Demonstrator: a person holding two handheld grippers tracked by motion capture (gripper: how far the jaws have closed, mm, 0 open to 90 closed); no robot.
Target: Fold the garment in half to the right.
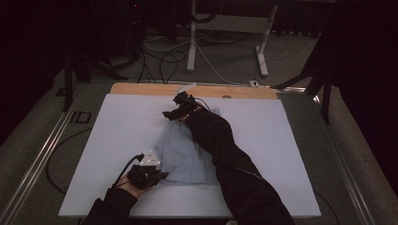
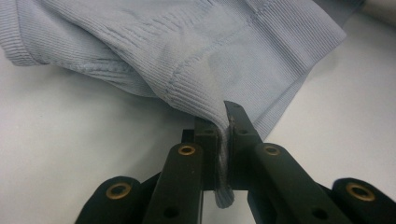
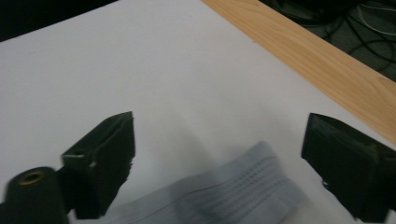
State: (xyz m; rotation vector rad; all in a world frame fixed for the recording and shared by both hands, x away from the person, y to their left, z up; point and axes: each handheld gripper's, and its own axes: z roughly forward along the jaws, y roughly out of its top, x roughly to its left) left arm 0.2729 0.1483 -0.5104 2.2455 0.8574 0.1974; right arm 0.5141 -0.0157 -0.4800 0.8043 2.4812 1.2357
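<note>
Your left hand-held gripper point(image 1: 158, 175) sits at the near left of the tabletop point(image 1: 117, 136), at the near-left corner of the pale blue knit garment point(image 1: 187, 152). In the left gripper view its jaws are pressed together on a ribbed edge of the garment point(image 2: 196, 56); a pinch of fabric runs down between them and pokes out below. The cloth rises from the pinch and fans out over the white surface point(image 2: 70, 140), with a seam and a ribbed hem visible.

Your right hand-held gripper point(image 1: 174, 111) is at the far side, above the garment's far edge, near the strip of bare wood point(image 1: 141, 89) at the tabletop's far rim. Your dark sleeve point(image 1: 220, 150) crosses the garment diagonally from the near right. In the right gripper view the jaws stand wide apart, with nothing between them but white covering point(image 3: 163, 70); a ribbed end of the garment point(image 3: 252, 182) lies below and between the jaw tips, slightly blurred. Whether either jaw touches the cloth cannot be told. The wood edge point(image 3: 317, 60) runs across the upper right of that view.

The garment lies roughly at the tabletop's centre, rumpled, flat apart from the lifted corner. Beyond the tabletop: cables point(image 1: 164, 56) on a grey floor and a white stand frame point(image 1: 225, 28).
</note>
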